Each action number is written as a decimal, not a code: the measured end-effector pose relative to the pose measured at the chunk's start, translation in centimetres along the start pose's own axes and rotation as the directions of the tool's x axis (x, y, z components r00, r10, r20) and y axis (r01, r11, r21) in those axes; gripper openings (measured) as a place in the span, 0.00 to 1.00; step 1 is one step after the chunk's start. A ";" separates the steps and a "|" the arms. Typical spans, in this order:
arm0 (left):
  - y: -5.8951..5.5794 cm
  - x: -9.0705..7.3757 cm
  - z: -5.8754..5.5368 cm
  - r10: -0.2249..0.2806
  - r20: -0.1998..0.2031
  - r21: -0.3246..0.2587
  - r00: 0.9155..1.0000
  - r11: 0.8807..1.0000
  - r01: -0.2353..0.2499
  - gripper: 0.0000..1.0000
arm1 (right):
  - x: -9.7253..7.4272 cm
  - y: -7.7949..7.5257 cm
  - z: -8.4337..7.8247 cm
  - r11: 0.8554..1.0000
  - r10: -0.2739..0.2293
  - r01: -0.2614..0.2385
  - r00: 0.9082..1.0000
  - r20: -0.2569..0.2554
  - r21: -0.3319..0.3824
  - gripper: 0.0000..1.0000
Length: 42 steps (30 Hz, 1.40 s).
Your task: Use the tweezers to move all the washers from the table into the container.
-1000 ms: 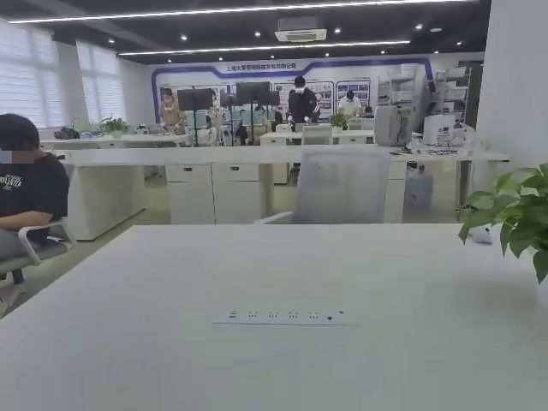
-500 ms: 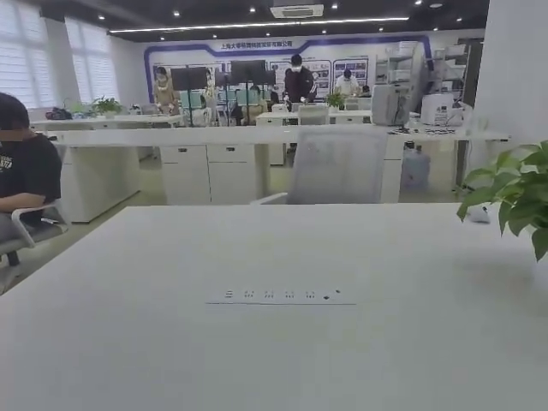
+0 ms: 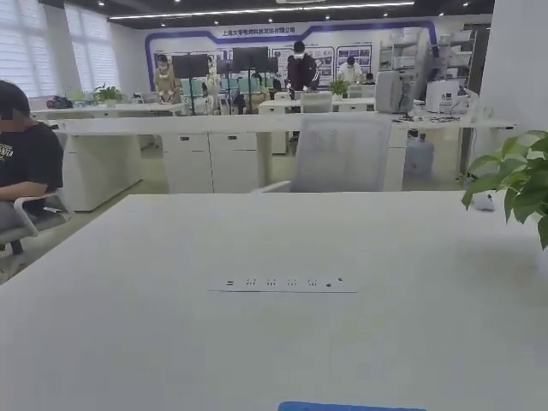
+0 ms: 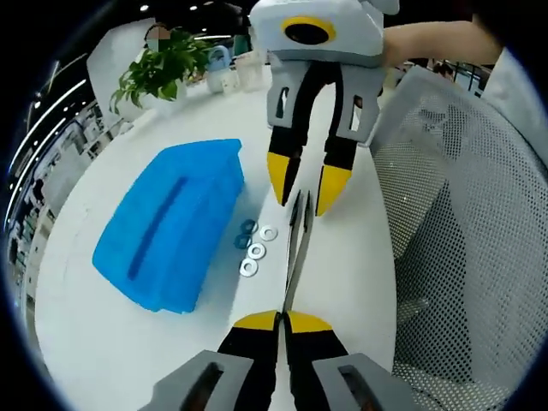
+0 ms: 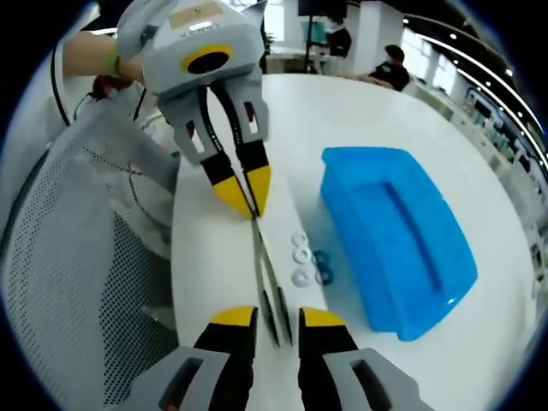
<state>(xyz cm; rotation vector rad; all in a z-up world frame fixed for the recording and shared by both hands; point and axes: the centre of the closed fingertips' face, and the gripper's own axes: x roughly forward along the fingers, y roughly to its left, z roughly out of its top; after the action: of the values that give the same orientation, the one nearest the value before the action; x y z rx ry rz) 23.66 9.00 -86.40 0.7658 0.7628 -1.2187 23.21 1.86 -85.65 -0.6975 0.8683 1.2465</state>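
- No writing is coming through clearly enough to read in any view.
- In the head view, a line of dark characters (image 3: 254, 32) is running along the top of the blue-bordered white back wall (image 3: 385, 34); the characters are too small and blurred to make out.
- White display posters (image 3: 324, 58) are hanging on that wall, and their print is too fine to read.
- A white print (image 3: 5, 153) is showing on the black T-shirt (image 3: 32, 163) of the seated person at the left edge; it is cut off and blurred.
- In the right gripper view, a pale rectangular sticker (image 5: 199, 14) is sitting on the grey housing of the left gripper (image 5: 247, 197); its lettering is smearing into illegibility.
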 end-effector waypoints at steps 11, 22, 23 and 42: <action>-0.9 -2.0 1.9 -0.007 0.055 0.050 0.998 0.999 0.005 0.00 | -0.1 0.3 0.0 1.000 0.008 -0.008 1.000 0.006 -0.027 0.14; -2.5 -6.9 5.5 -0.016 0.144 0.063 0.989 0.998 0.007 0.00 | -1.2 2.0 1.9 0.989 0.024 -0.007 0.993 0.119 -0.148 0.07; -2.6 -7.1 5.7 -0.017 0.145 0.067 0.989 0.998 0.008 0.00 | -1.2 2.1 2.0 0.990 0.026 -0.007 0.992 0.125 -0.144 0.07; 0.9 -8.4 8.3 0.016 0.164 0.058 0.986 0.998 -0.026 0.00 | -1.0 -0.5 4.7 1.000 -0.015 0.019 0.970 0.242 -0.012 0.07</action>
<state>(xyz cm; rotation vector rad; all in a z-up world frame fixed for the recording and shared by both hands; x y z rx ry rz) 23.90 6.50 -74.79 0.7117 0.5845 -1.2731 24.45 5.24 -82.39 -0.5493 0.6515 1.2928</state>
